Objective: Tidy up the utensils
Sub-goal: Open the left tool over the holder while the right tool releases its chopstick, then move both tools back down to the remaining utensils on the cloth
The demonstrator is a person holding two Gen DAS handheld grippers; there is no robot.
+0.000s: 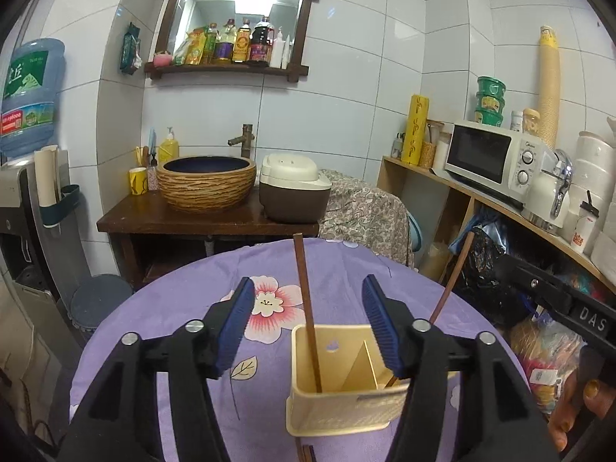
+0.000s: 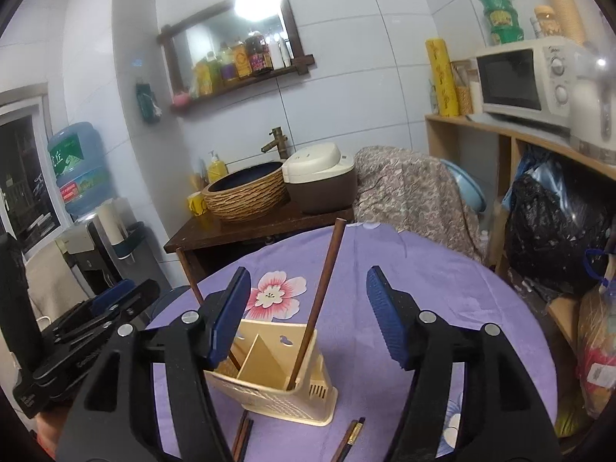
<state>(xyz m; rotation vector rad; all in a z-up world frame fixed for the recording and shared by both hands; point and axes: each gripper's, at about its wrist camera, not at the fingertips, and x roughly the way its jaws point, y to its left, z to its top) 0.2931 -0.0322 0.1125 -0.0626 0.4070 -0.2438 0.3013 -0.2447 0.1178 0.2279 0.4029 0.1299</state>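
With both the left gripper (image 1: 308,323) and right gripper (image 2: 308,315) spread empty, withdrawing carelessly risked tipping the holder (image 1: 346,392) near the table (image 1: 173,308) edge.

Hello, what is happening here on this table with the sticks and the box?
A person holds two black grippers with blue pads, left gripper and right gripper, both open and empty. Two brown wooden chopsticks stand in the cream plastic utensil holder, one per compartment, on the purple flowered tablecloth. More chopsticks lie on the cloth in front of the holder, not yet sorted.
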